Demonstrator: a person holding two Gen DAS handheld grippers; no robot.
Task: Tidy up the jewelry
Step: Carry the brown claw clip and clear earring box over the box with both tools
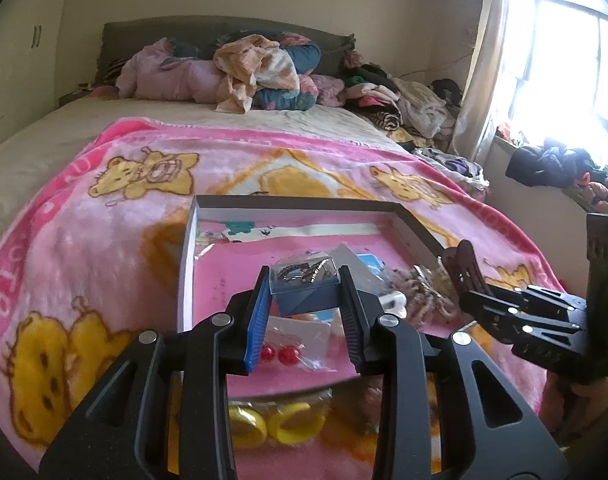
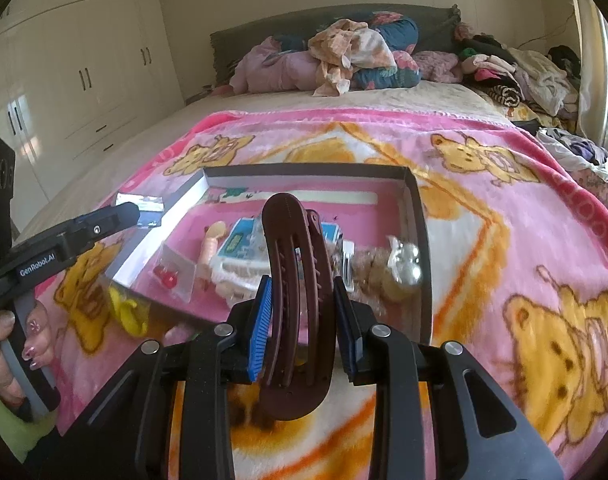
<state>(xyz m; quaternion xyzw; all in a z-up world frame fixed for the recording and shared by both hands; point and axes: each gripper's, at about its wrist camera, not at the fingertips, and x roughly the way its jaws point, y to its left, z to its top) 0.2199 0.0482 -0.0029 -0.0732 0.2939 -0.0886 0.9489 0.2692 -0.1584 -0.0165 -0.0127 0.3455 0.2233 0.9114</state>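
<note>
The blanket is pink with yellow cartoon bears and orange bands. The tray has a dark outer rim, white inner walls and a pink floor. The hair clip is dark brown. The small box is blue under a clear lid. The two beads are red, the rings yellow. Both grippers are black with blue pads. The wardrobe is cream with dark handles.
</note>
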